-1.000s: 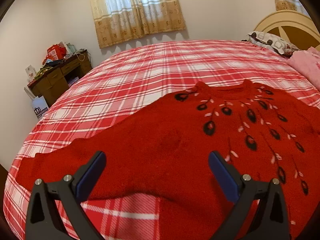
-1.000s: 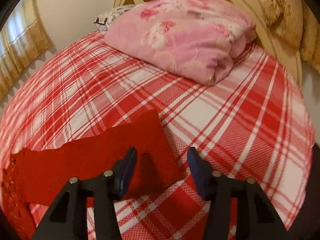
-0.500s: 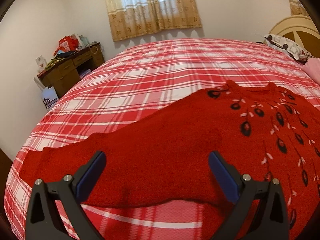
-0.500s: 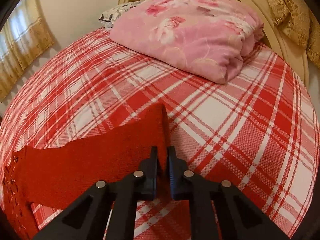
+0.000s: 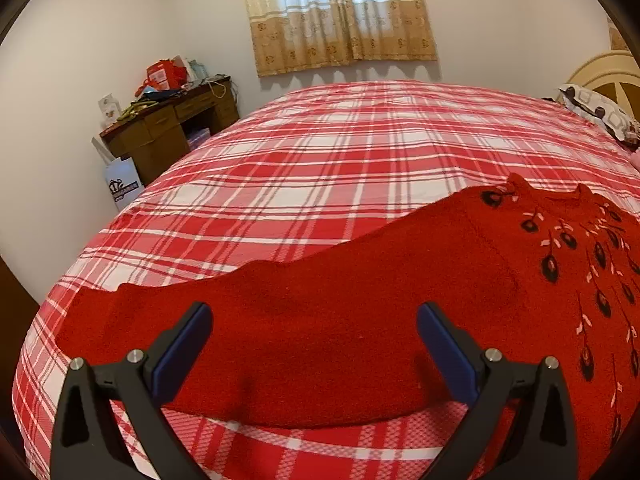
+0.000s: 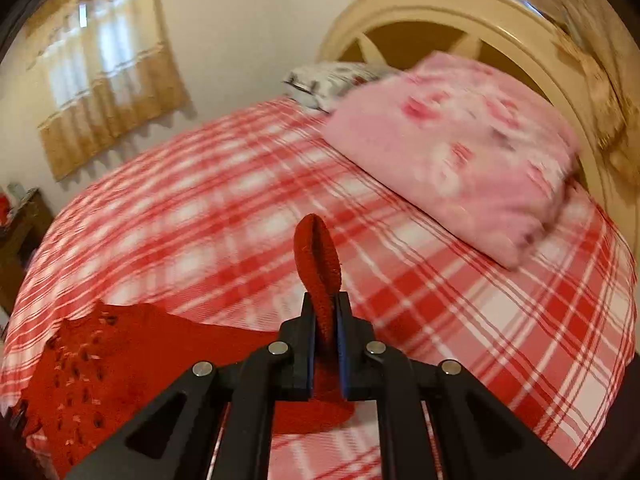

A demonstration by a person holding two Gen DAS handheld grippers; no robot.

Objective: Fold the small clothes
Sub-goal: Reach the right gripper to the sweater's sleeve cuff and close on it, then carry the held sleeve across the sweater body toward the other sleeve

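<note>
One sleeve cuff (image 6: 318,258) is lifting, pinched in my right gripper (image 6: 325,344); left gripper (image 5: 314,354) is hovering, fingers spread, over the red sweater (image 5: 360,320) lying flat on the bed (image 5: 320,152). No folds completed, I judge.

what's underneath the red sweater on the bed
The red sweater lies spread on the red plaid bedspread, which shows all around it. Anything beneath its body is covered. The right gripper pinches one lifted sleeve end; the left gripper is open.
</note>
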